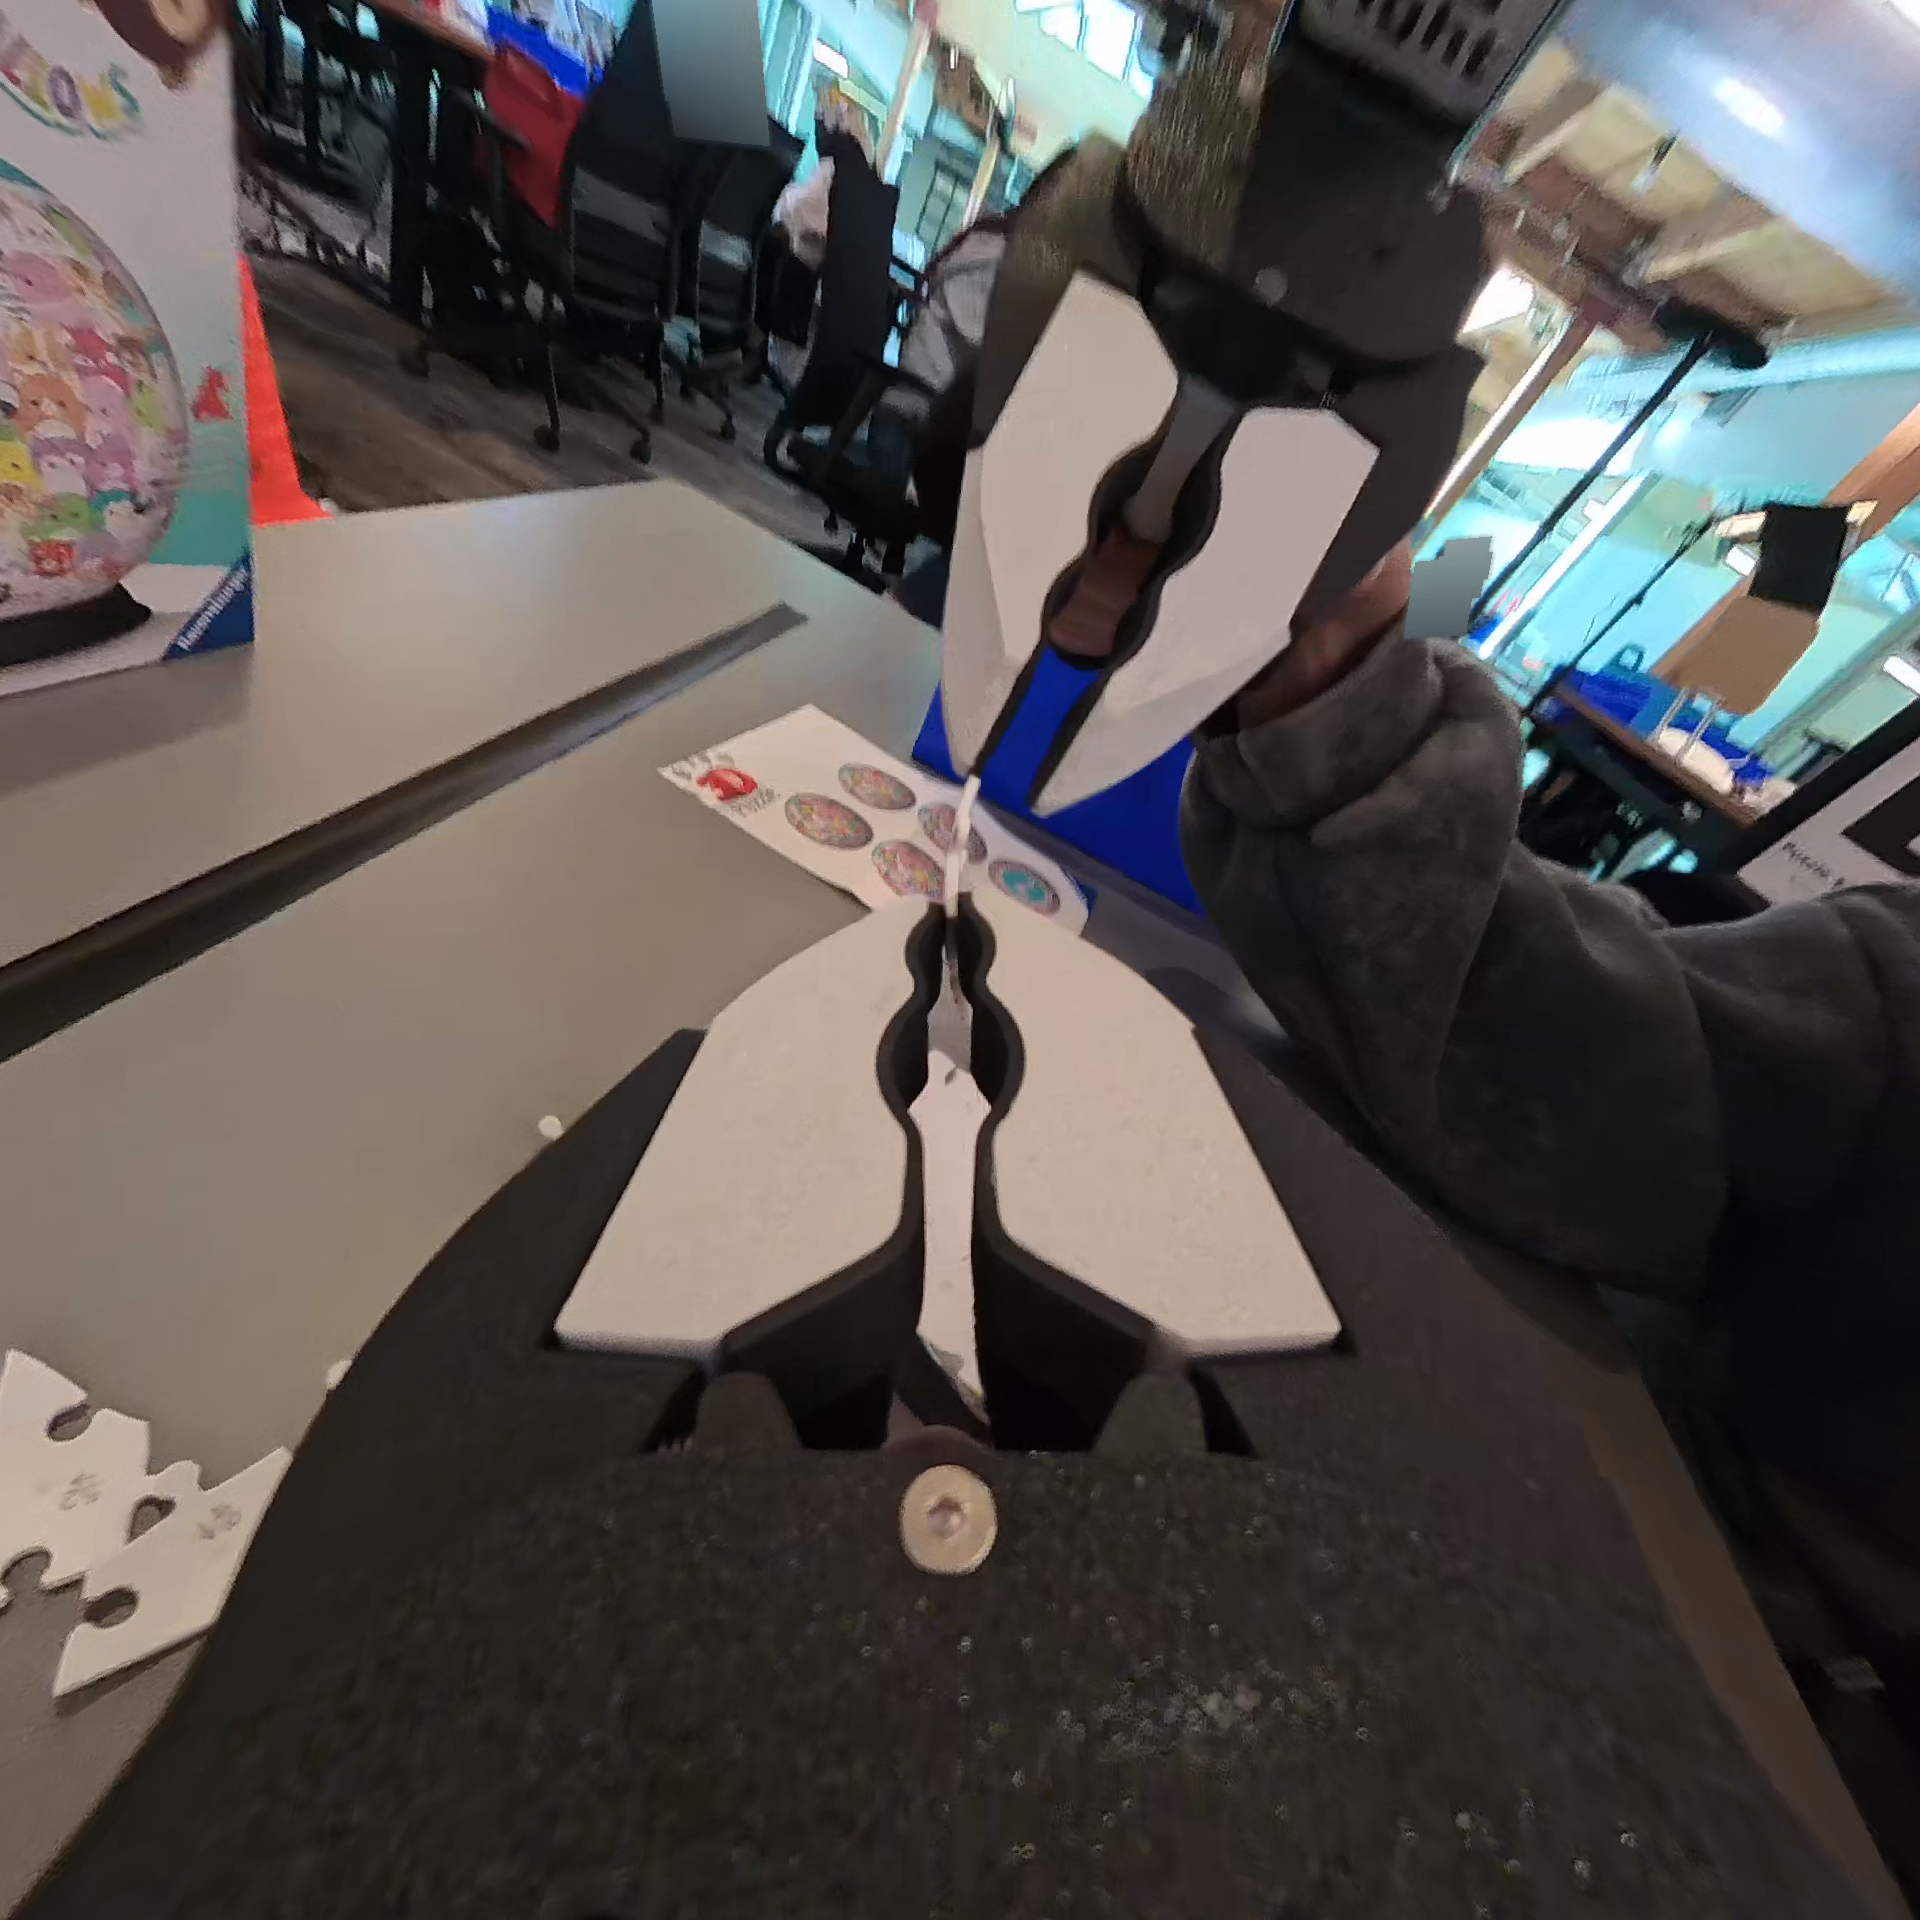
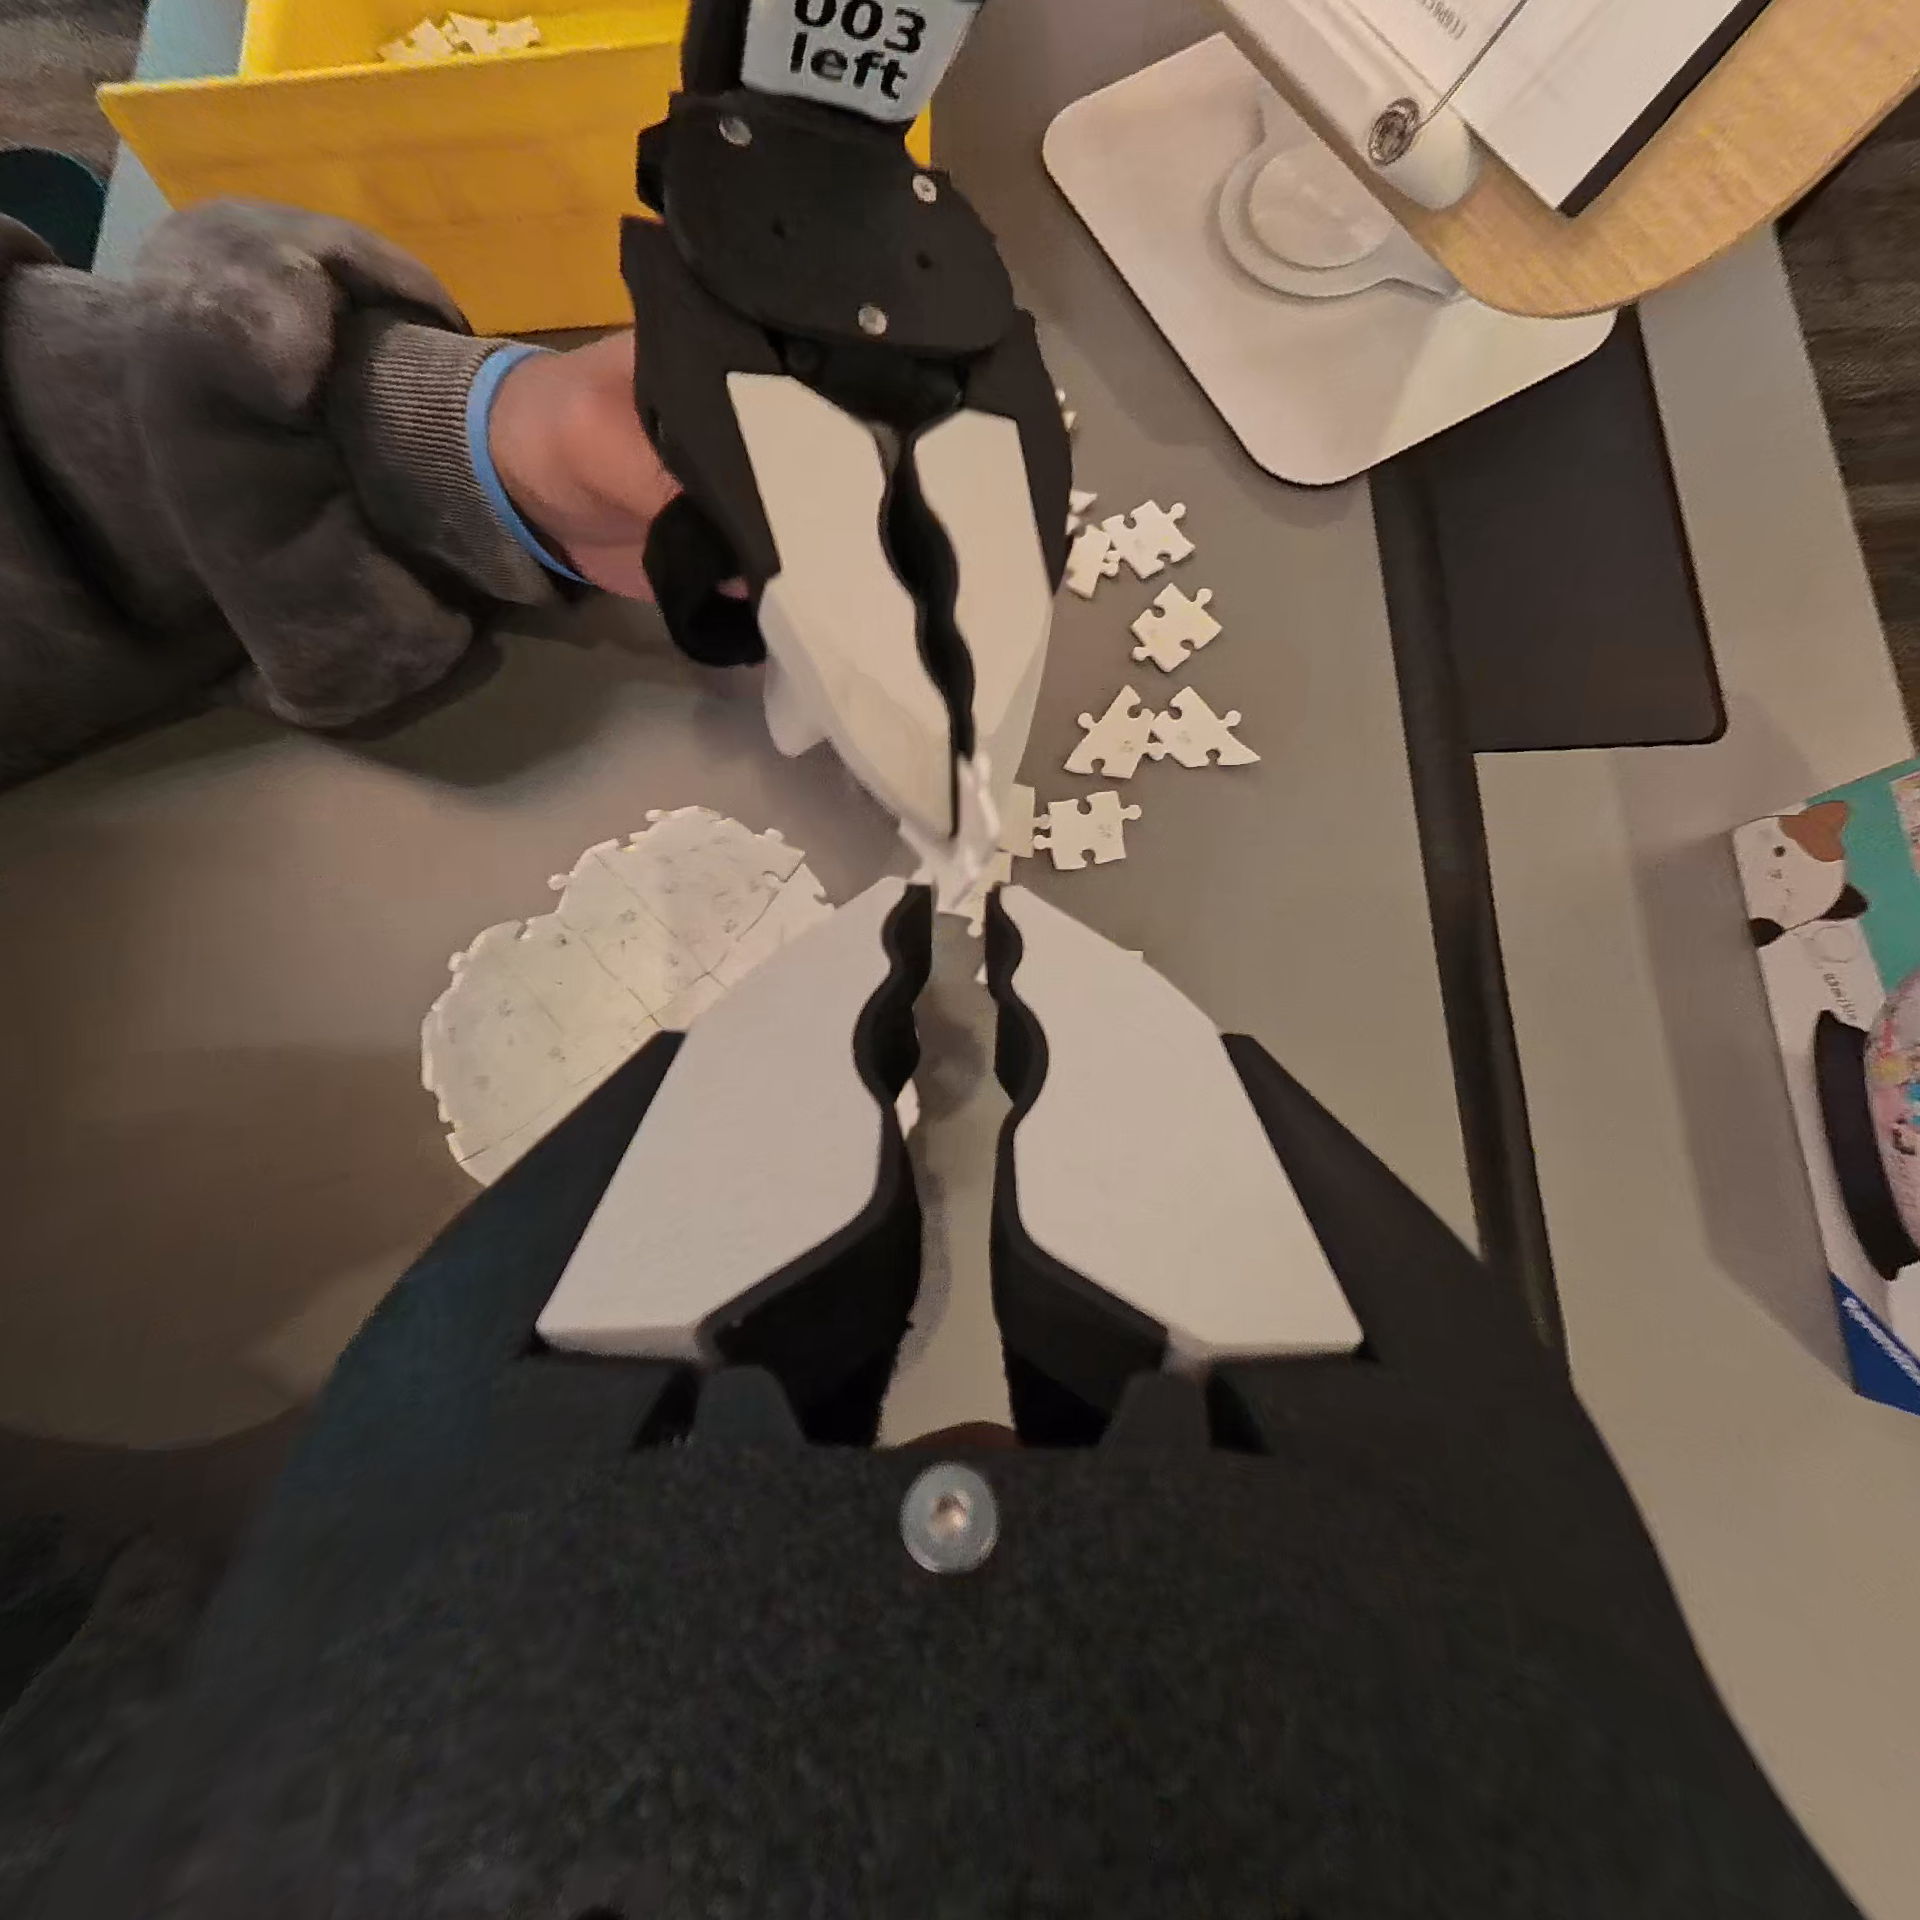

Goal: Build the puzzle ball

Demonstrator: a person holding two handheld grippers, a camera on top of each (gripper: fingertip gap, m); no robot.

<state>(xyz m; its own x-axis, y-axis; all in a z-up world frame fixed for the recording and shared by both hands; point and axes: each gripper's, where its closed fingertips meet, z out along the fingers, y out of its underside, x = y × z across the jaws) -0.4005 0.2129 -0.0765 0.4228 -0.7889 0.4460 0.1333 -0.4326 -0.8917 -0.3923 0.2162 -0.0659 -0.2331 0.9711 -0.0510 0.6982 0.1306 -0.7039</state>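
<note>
Left to right on the grey table [image 2: 208, 935]: yellow bin [image 2: 416, 187], the half-built white ball shell [image 2: 592, 987] lying down, loose pieces [image 2: 1174, 623], puzzle box [image 2: 1849, 1039]. Mid-air above, left gripper [image 2: 961, 821] is clamped on a white piece [image 1: 961, 1195] seen edge-on. Right gripper [image 2: 951, 904] meets it tip to tip; fingers look pinched, grip unclear.

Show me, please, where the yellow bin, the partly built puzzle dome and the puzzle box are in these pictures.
yellow bin [image 2: 416, 197]: right wrist view, on its front wall.
partly built puzzle dome [image 2: 582, 987]: right wrist view, on its white curved shell.
puzzle box [image 1: 114, 395]: left wrist view, on its printed front face.
</note>
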